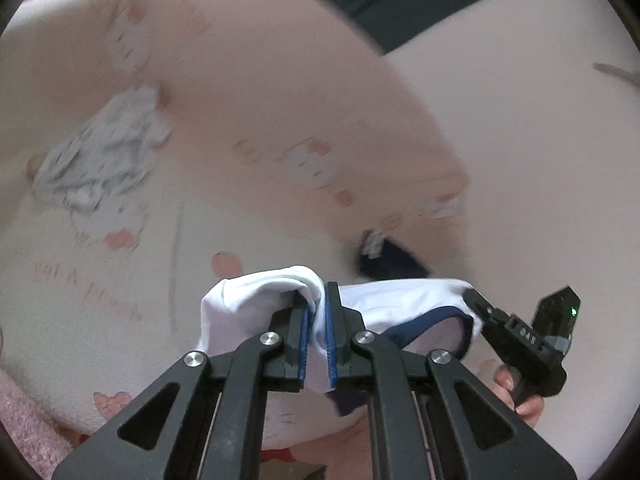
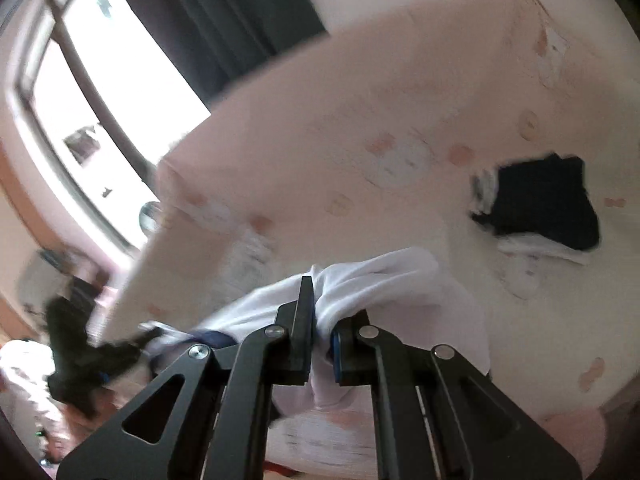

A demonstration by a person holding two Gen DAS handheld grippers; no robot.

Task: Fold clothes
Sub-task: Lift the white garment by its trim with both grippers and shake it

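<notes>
Behind white garment (image 1: 256,300), dark folded pile (image 1: 394,266) half hidden, blurred.

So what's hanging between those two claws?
A white garment with a navy trim, pinched by the left claw and stretched to the right claw; the left wrist view shows the span.

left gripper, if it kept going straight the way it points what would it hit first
Past the white garment it is shut on, the left gripper points at the pink patterned bedsheet. The sheet is probably first, though blur leaves depth unclear.
</notes>
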